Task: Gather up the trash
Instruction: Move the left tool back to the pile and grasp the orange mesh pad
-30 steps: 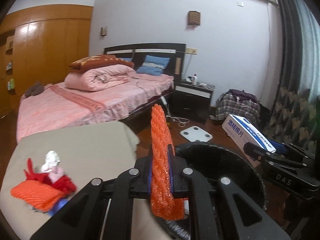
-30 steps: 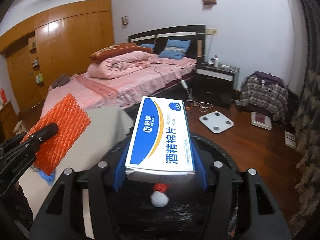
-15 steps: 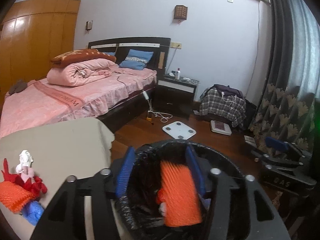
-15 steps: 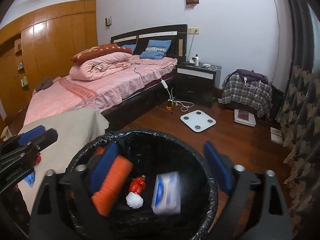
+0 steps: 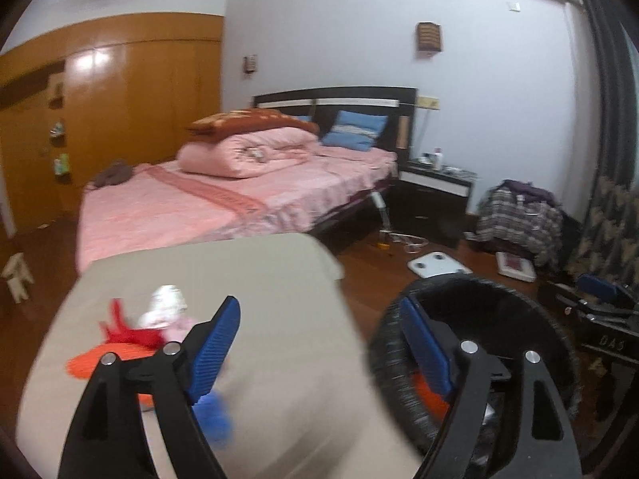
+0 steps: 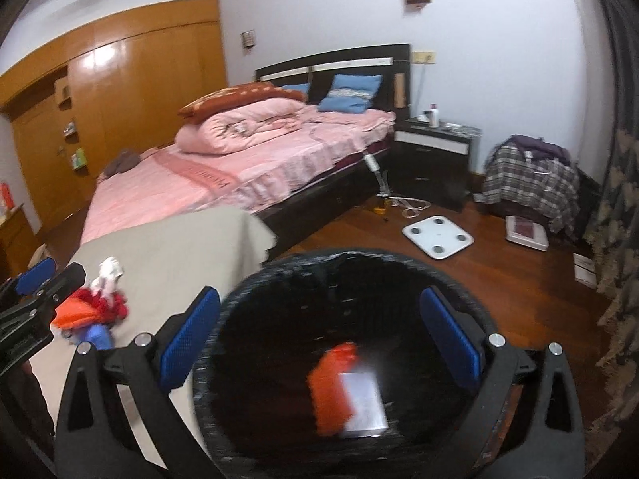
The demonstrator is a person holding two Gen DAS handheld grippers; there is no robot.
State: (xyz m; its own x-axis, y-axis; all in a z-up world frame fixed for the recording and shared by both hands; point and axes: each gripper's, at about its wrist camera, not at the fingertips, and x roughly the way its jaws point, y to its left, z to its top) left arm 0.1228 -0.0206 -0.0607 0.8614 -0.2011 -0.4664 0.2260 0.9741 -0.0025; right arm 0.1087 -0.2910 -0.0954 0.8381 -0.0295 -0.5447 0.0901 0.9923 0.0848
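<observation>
My right gripper (image 6: 321,335) hovers over the black-lined bin (image 6: 359,254), its jaws still opening with nothing between them. Down in the bin lie an orange foam net (image 6: 331,387) and a white box (image 6: 365,403). My left gripper (image 5: 319,343) is also opening and holds nothing; it straddles the edge of the beige-covered table (image 5: 259,279) and the bin (image 5: 475,278). A pile of trash rests on the table to its left: an orange net (image 5: 90,363), a red scrap (image 5: 127,333), crumpled white paper (image 5: 163,307) and a blue piece (image 5: 213,417).
A pink bed (image 6: 239,167) stands behind the table, with a dark nightstand (image 6: 435,147) beside it. On the wooden floor lie a white scale (image 6: 437,236) and a plaid-covered heap (image 6: 531,175). A patterned curtain (image 6: 615,215) hangs at the right.
Both grippers opened: the orange net dropped from the left one and the white box from the right one into the bin. The left gripper then swung left toward the table.
</observation>
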